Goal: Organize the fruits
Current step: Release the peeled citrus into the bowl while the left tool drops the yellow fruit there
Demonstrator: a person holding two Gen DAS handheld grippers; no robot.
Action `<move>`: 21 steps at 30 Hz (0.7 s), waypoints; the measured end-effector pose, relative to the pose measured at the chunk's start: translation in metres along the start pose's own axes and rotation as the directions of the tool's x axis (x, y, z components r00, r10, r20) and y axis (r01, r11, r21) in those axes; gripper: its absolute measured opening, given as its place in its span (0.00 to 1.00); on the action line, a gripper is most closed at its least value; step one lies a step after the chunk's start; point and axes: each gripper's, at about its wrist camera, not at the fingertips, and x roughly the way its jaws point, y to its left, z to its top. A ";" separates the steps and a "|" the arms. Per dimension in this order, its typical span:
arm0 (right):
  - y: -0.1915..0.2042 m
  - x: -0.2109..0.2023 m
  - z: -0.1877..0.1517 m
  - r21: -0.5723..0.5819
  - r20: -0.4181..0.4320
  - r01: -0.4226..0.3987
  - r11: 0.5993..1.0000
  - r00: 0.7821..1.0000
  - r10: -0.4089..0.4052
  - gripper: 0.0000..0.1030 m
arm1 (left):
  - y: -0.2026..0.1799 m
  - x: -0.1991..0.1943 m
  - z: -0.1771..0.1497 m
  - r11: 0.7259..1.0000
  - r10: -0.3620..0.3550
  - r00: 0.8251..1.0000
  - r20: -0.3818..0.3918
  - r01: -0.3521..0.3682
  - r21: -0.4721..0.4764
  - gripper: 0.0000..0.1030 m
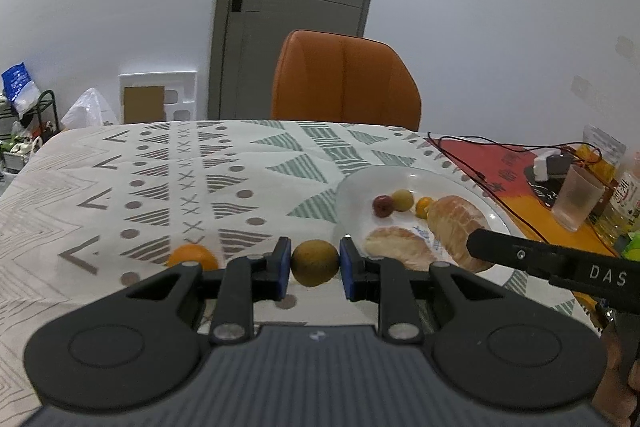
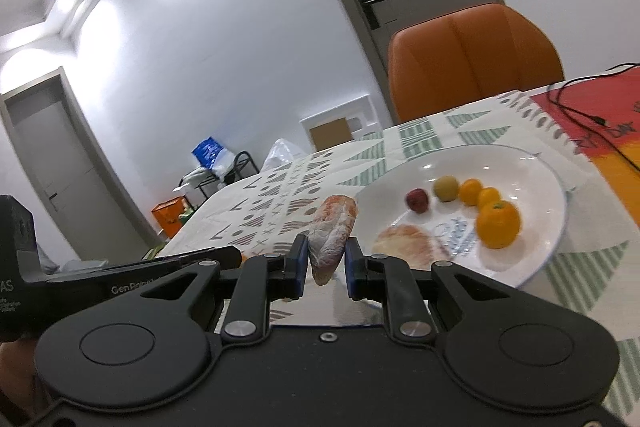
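Note:
My left gripper [image 1: 315,251] is shut on a round brown-green fruit [image 1: 315,263], held just above the patterned tablecloth. An orange [image 1: 192,256] lies on the cloth to its left. My right gripper [image 2: 327,251] is shut on a pale pink pomelo segment [image 2: 332,239] at the left edge of the white plate [image 2: 520,171]. On the plate lie a small red fruit [image 2: 417,200], a yellow-green fruit [image 2: 446,188], two small oranges [image 2: 471,191], a larger orange [image 2: 499,224] and a second pomelo segment [image 2: 408,247]. In the left wrist view the plate [image 1: 360,203] lies to the right.
An orange chair [image 1: 346,79] stands behind the table's far edge. At the right are a red-orange mat [image 1: 492,163] with a black cable, a frosted cup [image 1: 576,201] and bottles. Bare patterned cloth spreads to the left of the plate.

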 end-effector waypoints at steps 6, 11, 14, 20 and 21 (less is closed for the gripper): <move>-0.016 -0.009 0.000 0.013 0.017 0.030 0.999 0.999 -0.030 0.17 | -0.016 0.012 0.003 0.999 -0.026 1.000 -0.009 0.026 0.028 0.23; -0.031 -0.014 0.000 0.034 0.028 0.056 0.998 0.998 -0.057 0.17 | -0.026 0.021 0.004 0.998 -0.042 0.999 -0.017 0.043 0.050 0.23; -0.039 -0.016 -0.001 0.047 0.029 0.071 0.996 0.997 -0.073 0.17 | -0.030 0.027 0.004 0.997 -0.047 0.999 -0.024 0.048 0.052 0.23; -0.052 -0.013 -0.005 0.065 0.015 0.109 0.992 0.994 -0.110 0.33 | -0.041 0.038 0.004 0.995 -0.066 0.997 -0.038 0.068 0.069 0.23; -0.053 -0.013 -0.005 0.061 0.017 0.118 0.991 0.993 -0.119 0.37 | -0.043 0.039 0.004 0.995 -0.071 0.997 -0.039 0.074 0.073 0.23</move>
